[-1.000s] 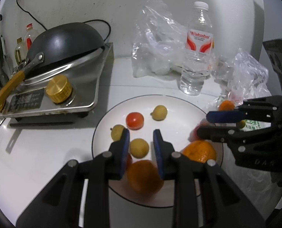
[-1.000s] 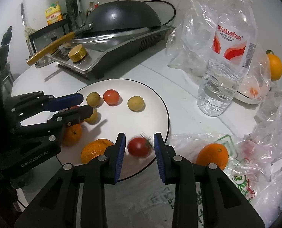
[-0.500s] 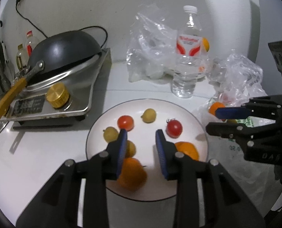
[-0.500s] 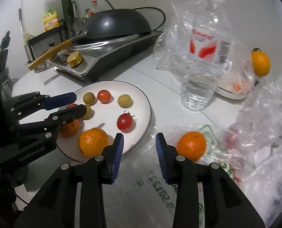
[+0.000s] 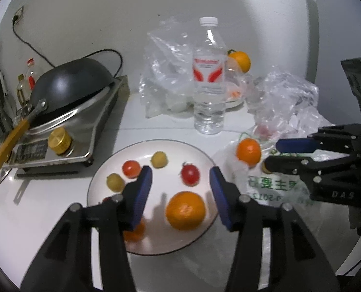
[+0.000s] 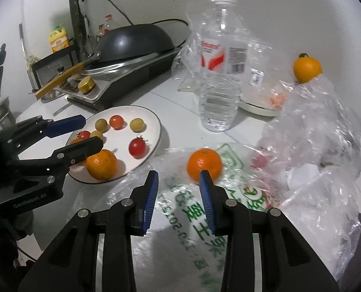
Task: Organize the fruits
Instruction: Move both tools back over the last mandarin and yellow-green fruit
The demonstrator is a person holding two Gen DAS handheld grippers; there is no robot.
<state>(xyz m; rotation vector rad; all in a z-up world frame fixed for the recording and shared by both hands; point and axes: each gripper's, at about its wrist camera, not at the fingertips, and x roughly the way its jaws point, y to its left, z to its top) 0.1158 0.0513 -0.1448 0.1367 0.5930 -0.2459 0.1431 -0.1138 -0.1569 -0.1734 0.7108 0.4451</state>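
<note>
Left wrist: tongs (image 5: pixel 270 154) marked "DAS"

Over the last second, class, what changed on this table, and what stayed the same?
The right tongs let go of the red tomato on the plate and drew back toward the orange on the bag. The left tongs opened wider and pulled back. The bottle stayed put.

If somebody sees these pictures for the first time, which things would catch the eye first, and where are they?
Probably the white plate of small fruits at left, with a big orange near its front edge. Next, a second orange lying on the printed plastic bag, just ahead of the right gripper, jaws open. A clear water bottle stands behind.
</note>
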